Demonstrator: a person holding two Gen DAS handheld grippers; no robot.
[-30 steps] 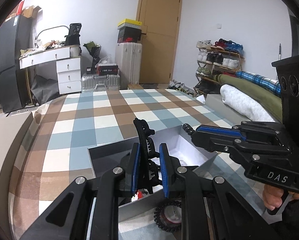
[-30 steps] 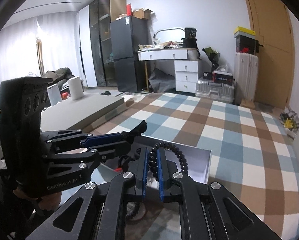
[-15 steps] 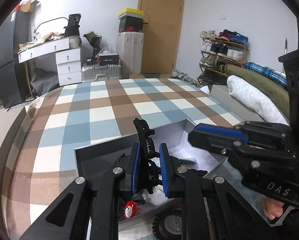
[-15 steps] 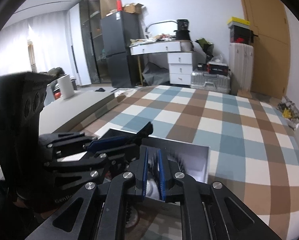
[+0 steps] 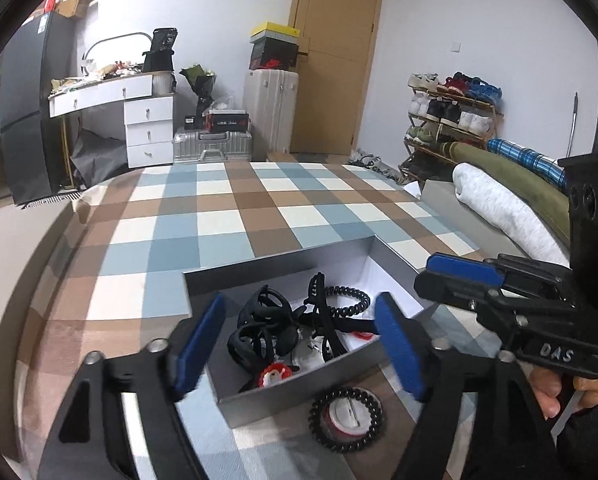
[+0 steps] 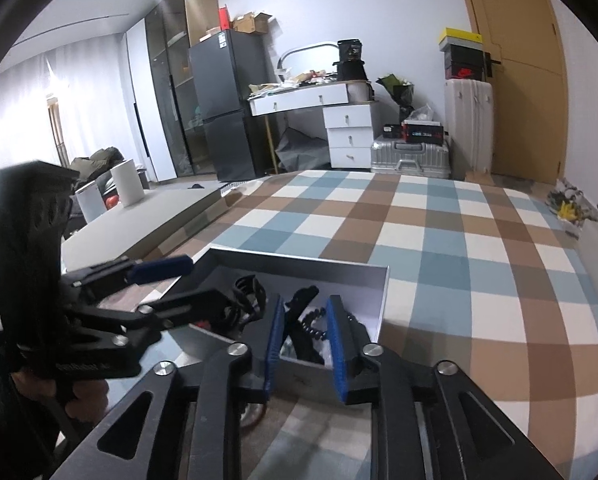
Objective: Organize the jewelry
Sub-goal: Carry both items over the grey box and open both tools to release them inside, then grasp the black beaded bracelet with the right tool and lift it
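below, checkered bedspread (image 5: 227,216) fills a cluttered room; wooden door (image 5: 331,60) beyond.

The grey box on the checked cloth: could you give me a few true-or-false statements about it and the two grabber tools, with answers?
1. The left gripper is wide open with nothing between its blue pads. True.
2. The grey box is empty. False: it holds black hair clips, a black coil hair tie and a small red-and-white trinket.
3. A second coil hair tie lies outside the box, on the checked cloth, ringing a round red-and-white thing. True.
4. The right gripper is clamped on a hair clip. False: its fingers stand apart above the box, gripping nothing.
5. The box has a lid on it. False: its top is open.
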